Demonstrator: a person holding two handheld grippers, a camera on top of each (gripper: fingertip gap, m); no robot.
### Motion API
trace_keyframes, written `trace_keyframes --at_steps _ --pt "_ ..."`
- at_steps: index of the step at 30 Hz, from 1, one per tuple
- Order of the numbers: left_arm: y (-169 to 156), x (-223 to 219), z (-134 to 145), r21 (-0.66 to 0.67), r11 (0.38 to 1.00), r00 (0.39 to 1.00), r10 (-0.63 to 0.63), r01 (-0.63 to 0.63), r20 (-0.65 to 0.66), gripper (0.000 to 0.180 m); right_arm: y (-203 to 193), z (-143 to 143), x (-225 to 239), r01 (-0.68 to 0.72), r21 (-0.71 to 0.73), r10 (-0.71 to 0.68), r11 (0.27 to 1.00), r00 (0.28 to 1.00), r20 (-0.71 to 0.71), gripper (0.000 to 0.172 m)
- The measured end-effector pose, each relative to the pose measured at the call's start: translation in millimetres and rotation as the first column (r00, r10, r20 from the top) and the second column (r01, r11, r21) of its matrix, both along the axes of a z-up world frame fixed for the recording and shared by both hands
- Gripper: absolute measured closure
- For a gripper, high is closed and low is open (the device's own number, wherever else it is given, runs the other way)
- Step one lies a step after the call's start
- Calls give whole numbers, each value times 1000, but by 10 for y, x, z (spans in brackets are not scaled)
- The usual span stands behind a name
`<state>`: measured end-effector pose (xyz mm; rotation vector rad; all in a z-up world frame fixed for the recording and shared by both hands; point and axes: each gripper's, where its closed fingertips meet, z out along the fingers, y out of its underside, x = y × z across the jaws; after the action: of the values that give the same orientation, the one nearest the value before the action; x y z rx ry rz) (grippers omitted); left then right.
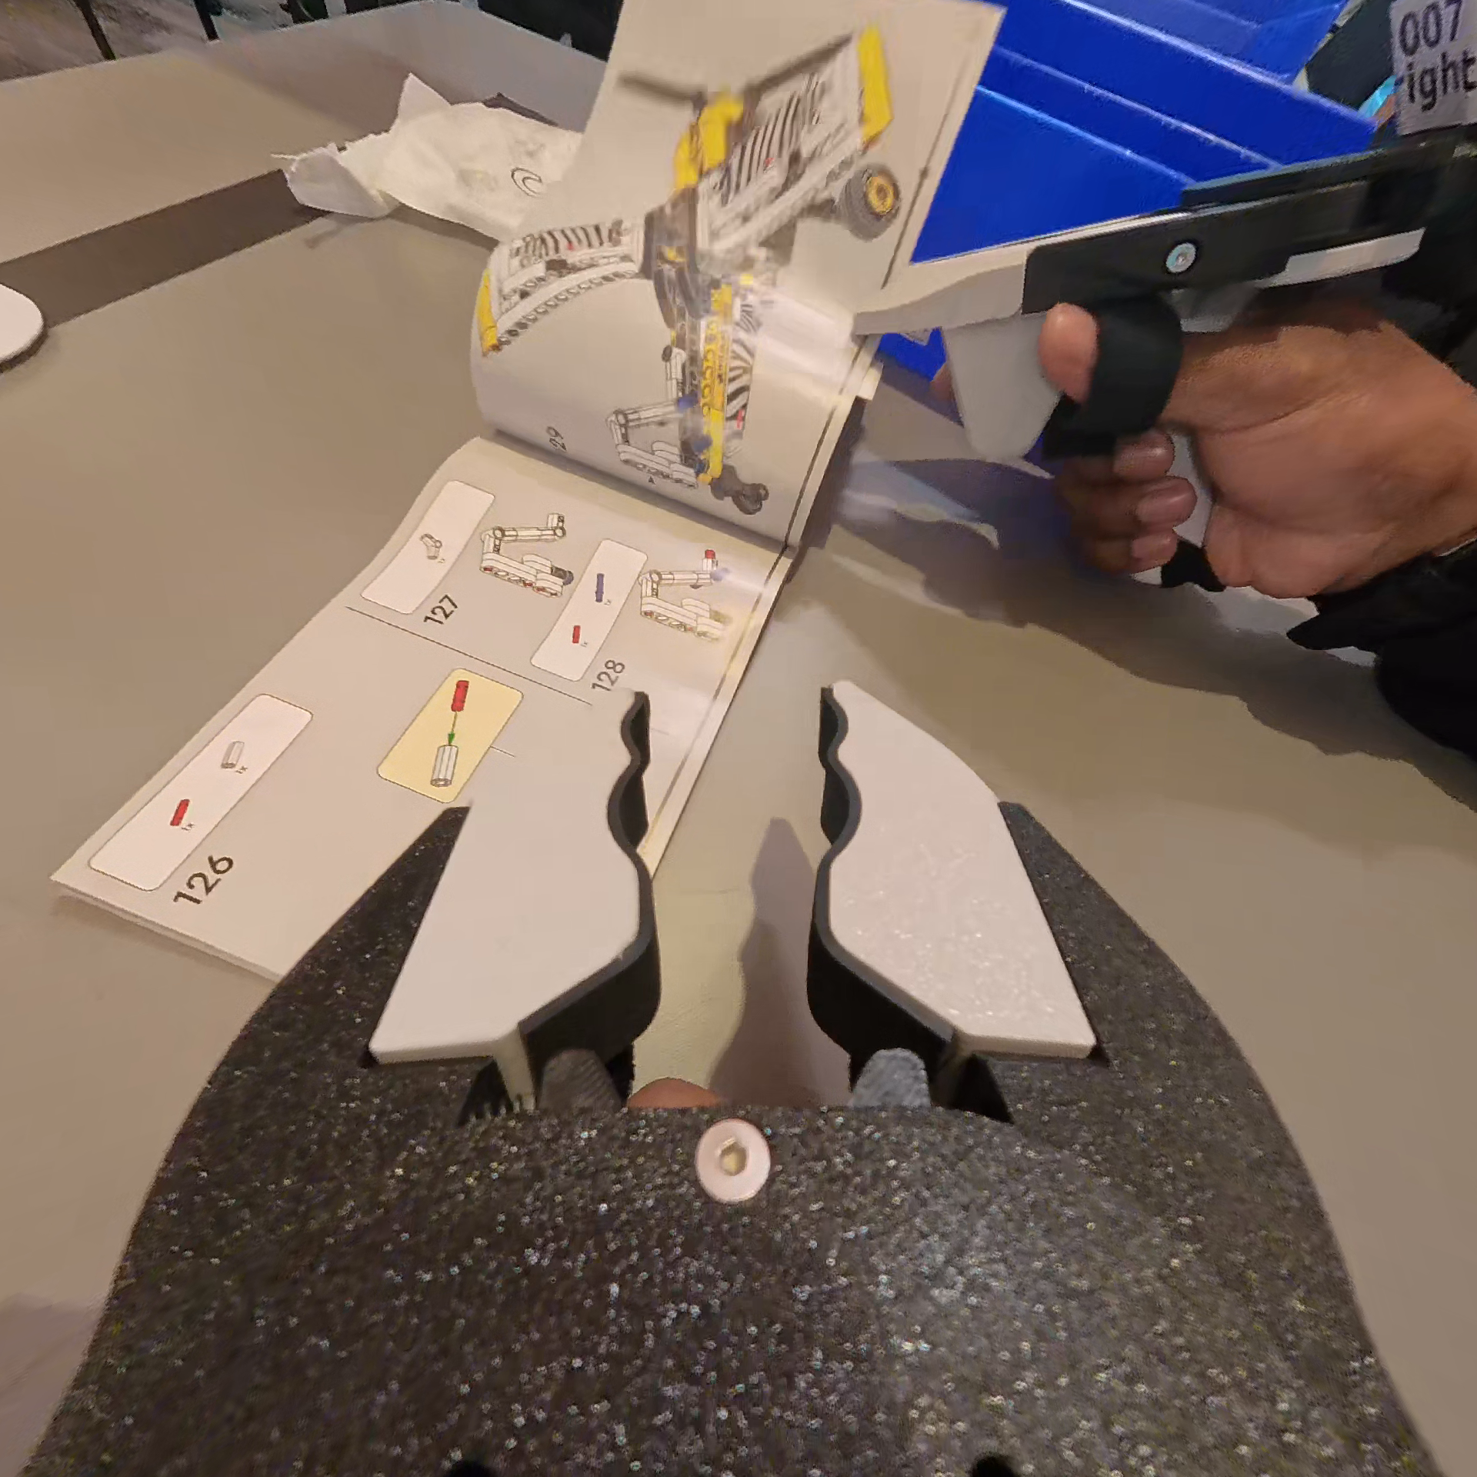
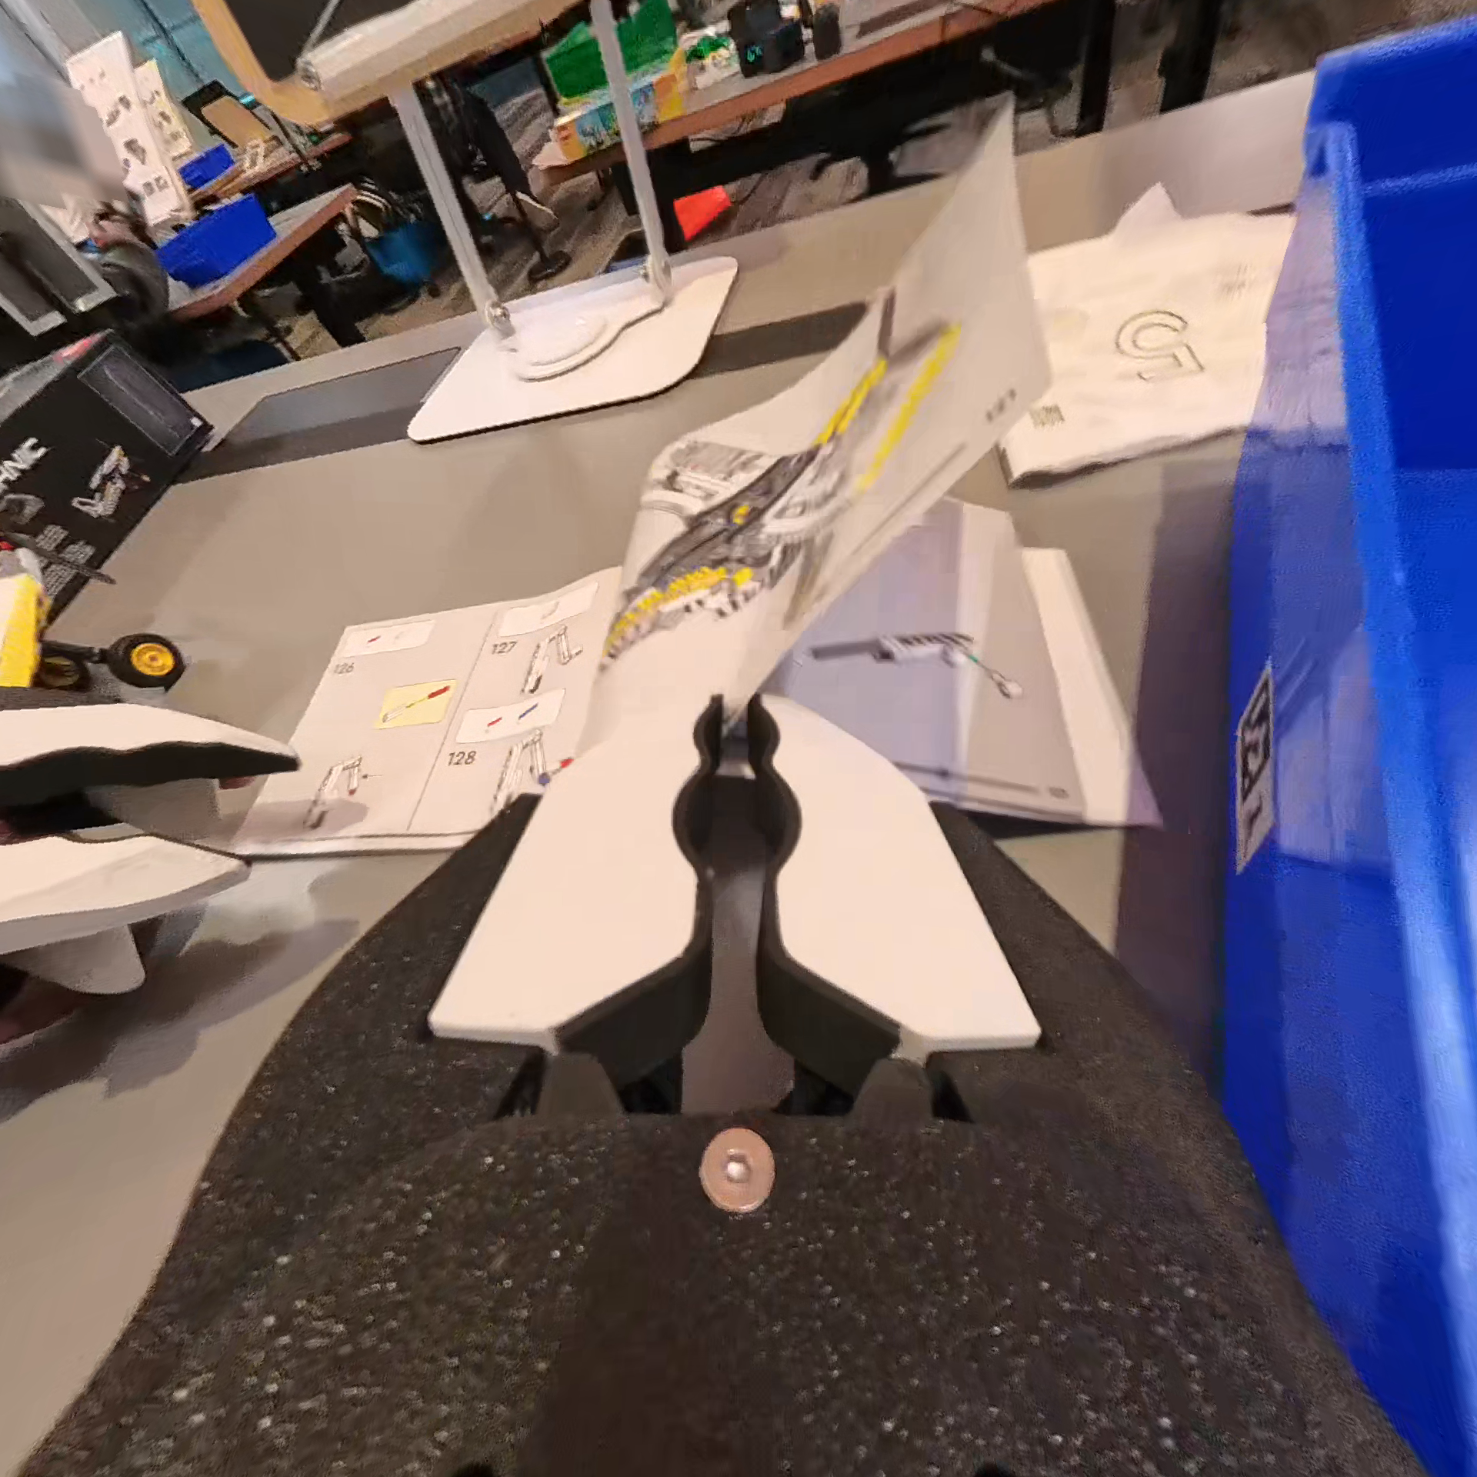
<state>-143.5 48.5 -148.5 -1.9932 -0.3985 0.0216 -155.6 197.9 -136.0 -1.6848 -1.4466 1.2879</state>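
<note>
An open instruction booklet (image 1: 320, 759) lies flat on the grey table (image 1: 1039, 799); it also shows in the right wrist view (image 2: 384, 719). One page (image 1: 719, 240) with a yellow and striped vehicle picture stands lifted and blurred, seen too in the right wrist view (image 2: 839, 479). My right gripper (image 2: 734, 707) has its tips slightly parted, with the page's lower edge between them. The edge lies by the left pad, with a gap to the right pad. A hand (image 1: 1279, 463) holds this gripper (image 1: 867, 324). My left gripper (image 1: 731, 703) is open and empty, low over the booklet's right edge, and shows in the right wrist view (image 2: 264, 811).
A blue bin (image 2: 1399, 559) stands close on the right, also in the left wrist view (image 1: 1119, 120). A white paper bag (image 2: 1143, 344) lies behind the booklet. A white stand base (image 2: 575, 352), a black box (image 2: 72, 455) and a yellow wheeled model (image 2: 144, 659) sit left and back. Across from one pair of fingers to the other is roughly 15 cm.
</note>
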Motion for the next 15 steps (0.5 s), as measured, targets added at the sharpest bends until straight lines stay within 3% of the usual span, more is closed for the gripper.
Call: trace_keyframes --at_steps 4,8,11,15 --pt "39 12 -40 -17 1000 1000 0 0 -2 139 -12 -44 133 18 5 -18 1000 1000 20 158" --pt "75 13 -89 -38 999 1000 2 -2 1 139 -80 23 269 14 136 -14 991 1000 -6 153" --pt "88 31 -90 -42 999 1000 -1 1 -7 139 -298 200 242 -71 276 101 959 990 -97 153" --pt "74 100 -87 -49 999 1000 -13 12 -19 139 -647 244 47 -217 467 283 857 956 -74 151"
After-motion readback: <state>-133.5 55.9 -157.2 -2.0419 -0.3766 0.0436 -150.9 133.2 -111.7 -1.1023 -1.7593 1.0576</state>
